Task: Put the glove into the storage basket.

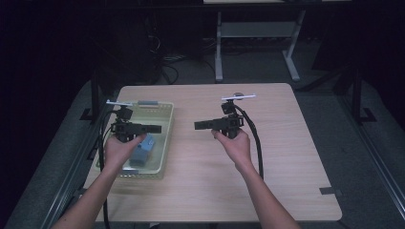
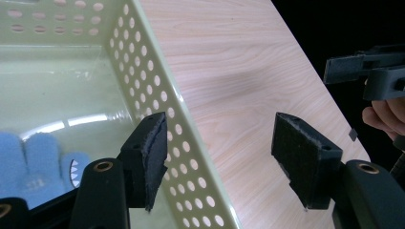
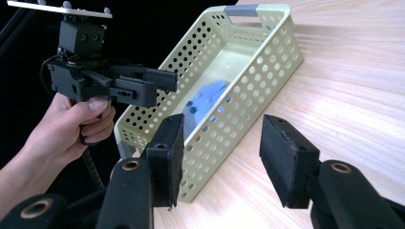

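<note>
The blue plush toy (image 1: 142,150) lies flat on the floor of the pale green perforated basket (image 1: 165,143), down at the end nearest me, and in my left gripper view I can see its stitched white teeth (a little shark face, by the look of it) (image 2: 45,164). Nothing holds it. The basket sits on the left part of the counter (image 1: 267,157), its grey handle (image 1: 147,102) at the far end.

My left gripper (image 1: 152,128) hovers above the basket, jaws spread wide and empty, straddling the basket's right wall in its own view (image 2: 224,160), one pad over the inside and one over bare wood. My right gripper (image 1: 203,125) hangs over the middle of the counter, well apart from the basket, pointing left towards it, and its jaws gape too with nothing between them (image 3: 222,160).

So I judge this to be the approach: both grippers ready, the toy not yet touched. The left one is nearest, so the next move should fall to it. It needs to swing inward off the wall, tip down into the basket, and bring both pads either side of the soft body before squeezing. The toy lies low and close to the near wall, so I must watch that a jaw doesn't catch the rim on the way down.
</note>
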Tool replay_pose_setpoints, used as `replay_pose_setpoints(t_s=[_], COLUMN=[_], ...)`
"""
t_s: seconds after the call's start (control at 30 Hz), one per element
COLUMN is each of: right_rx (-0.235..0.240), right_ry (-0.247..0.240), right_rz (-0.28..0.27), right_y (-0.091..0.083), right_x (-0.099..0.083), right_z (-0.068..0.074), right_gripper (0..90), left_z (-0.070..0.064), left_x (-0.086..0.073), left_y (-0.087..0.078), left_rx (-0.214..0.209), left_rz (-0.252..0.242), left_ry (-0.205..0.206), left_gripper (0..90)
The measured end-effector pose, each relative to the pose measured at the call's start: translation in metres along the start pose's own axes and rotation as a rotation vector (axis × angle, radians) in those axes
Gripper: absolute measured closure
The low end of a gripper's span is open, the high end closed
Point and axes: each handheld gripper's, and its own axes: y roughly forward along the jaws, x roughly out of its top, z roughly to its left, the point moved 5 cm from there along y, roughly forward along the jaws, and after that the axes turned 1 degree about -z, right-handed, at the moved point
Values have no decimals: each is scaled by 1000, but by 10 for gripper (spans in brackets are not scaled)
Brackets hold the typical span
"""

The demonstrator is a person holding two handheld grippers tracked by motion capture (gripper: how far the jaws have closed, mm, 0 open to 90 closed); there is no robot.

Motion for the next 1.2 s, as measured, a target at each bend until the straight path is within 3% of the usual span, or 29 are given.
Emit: replay_pose_setpoints(t_s=[1.2], right_rx=[-13], right_ry=[38], right_rz=[-47], right_y=[-49], right_x=[-12], right_z=[-22], right_gripper=[427], left_z=[-44], left_x=[1], left_y=[35], left_rx=[-65], left_rz=[25], left_ry=[53], left_gripper=[318])
